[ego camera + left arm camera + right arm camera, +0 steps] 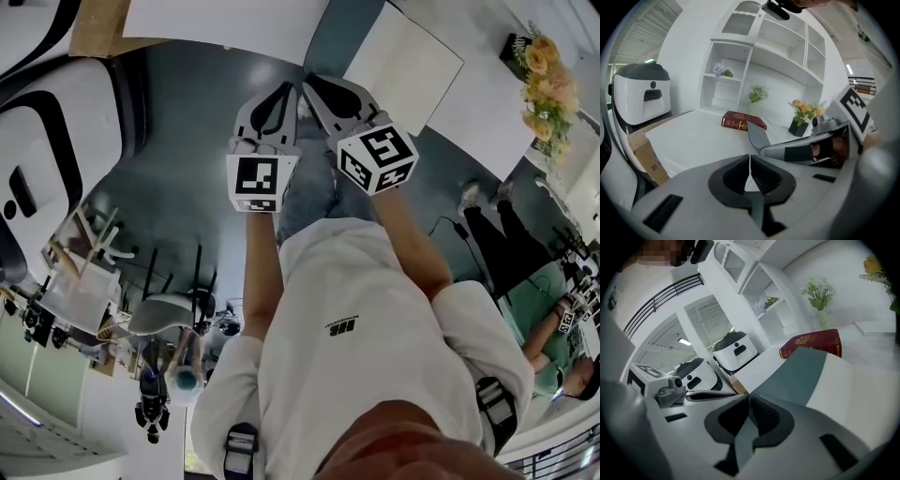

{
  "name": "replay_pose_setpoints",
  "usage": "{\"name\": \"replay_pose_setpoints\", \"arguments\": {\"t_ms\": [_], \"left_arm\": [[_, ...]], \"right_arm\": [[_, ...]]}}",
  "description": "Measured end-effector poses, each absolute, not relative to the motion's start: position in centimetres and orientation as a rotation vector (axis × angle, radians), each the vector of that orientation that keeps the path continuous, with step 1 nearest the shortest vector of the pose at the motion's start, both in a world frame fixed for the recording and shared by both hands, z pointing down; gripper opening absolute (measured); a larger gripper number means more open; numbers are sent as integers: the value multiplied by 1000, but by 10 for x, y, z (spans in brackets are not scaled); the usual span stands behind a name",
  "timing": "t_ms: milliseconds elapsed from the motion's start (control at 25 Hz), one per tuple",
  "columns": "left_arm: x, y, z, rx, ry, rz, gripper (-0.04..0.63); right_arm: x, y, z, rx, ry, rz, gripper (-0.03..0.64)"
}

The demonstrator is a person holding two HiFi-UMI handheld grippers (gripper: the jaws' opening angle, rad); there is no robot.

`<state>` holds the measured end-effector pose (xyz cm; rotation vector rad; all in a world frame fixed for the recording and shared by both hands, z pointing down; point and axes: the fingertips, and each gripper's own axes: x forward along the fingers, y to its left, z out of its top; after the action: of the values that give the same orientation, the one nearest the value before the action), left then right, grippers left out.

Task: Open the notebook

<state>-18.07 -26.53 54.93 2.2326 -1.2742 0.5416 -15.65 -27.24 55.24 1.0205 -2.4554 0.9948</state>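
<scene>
Notebook [743, 121] closed, lying flat on the white surface [689, 136], maroon cover with gold print, far side of the surface close to the white shelf unit [764, 51]. Same notebook from the right gripper view [813, 344], cover shut, nothing on top of it

Left claw [750, 161] clenched, jaws meet in a thin line, nothing between them. It is held in the air short of the surface, aimed toward the notebook and apart from it

Right claw [749, 399] clenched too, jaws together and empty, also apart from the notebook. From the left gripper view the right claw sits just beside the left one on its right side, tip pointing at the notebook

Head view: both claws side by side, left claw [286, 94] and right claw [319, 89], tips close together, both out in front of the person in the white T-shirt [375, 356]. The notebook can't be made out from up there

Around it: vase of green sprigs [758, 96] behind the notebook, dark pot of orange and yellow flowers [804, 117] to its right, cardboard box [644, 154] at the left edge of the surface, white machine with a dark top [640, 96] beyond the box. Second person in a green top [544, 323] off to the right side of the room
</scene>
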Motion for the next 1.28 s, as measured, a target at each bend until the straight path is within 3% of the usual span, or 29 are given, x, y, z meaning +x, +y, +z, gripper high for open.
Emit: {"name": "replay_pose_setpoints", "arguments": {"t_ms": [1280], "left_arm": [[-202, -265, 564, 2217, -1299, 541, 0]], "right_arm": [[-176, -279, 596, 995, -2352, 939, 26]]}}
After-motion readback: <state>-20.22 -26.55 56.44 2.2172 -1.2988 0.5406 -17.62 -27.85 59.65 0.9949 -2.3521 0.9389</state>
